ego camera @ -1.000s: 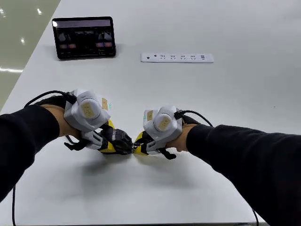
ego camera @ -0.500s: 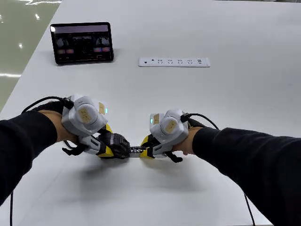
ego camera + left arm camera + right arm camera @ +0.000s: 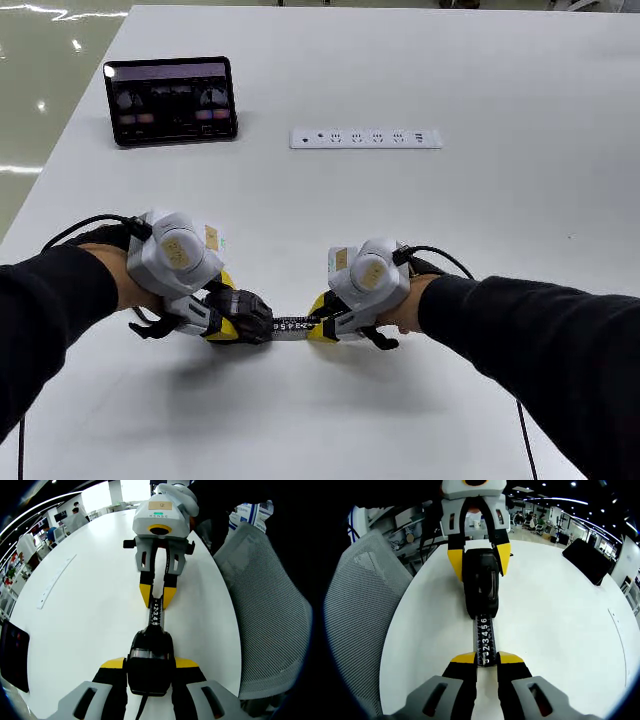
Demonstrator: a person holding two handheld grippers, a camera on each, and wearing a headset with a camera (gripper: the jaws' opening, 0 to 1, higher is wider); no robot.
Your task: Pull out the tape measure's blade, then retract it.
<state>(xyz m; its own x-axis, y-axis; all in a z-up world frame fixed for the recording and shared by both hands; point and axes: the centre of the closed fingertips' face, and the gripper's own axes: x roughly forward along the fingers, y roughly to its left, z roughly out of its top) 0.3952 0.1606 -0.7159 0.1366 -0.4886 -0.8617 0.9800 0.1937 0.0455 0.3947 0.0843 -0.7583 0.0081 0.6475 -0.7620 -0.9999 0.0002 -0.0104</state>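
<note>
A black tape measure case (image 3: 248,316) lies low over the white table, and my left gripper (image 3: 226,320) is shut on it; in the left gripper view the case (image 3: 150,661) sits between the yellow-tipped fingers. A short stretch of numbered blade (image 3: 291,325) runs from the case to my right gripper (image 3: 320,328), which is shut on the blade's end. In the right gripper view the blade (image 3: 484,640) leads from the fingertips to the case (image 3: 481,586). In the left gripper view the right gripper (image 3: 156,596) pinches the blade (image 3: 155,614).
A dark tablet (image 3: 171,99) stands at the far left of the white table (image 3: 500,200), and a white power strip (image 3: 365,138) lies behind the grippers. A grey mesh chair (image 3: 265,605) stands at the table's near edge. People are in the room's background.
The right gripper has drawn away from the case to the right, and a short length of blade has come out between the two grippers. The head camera has tilted slightly.
</note>
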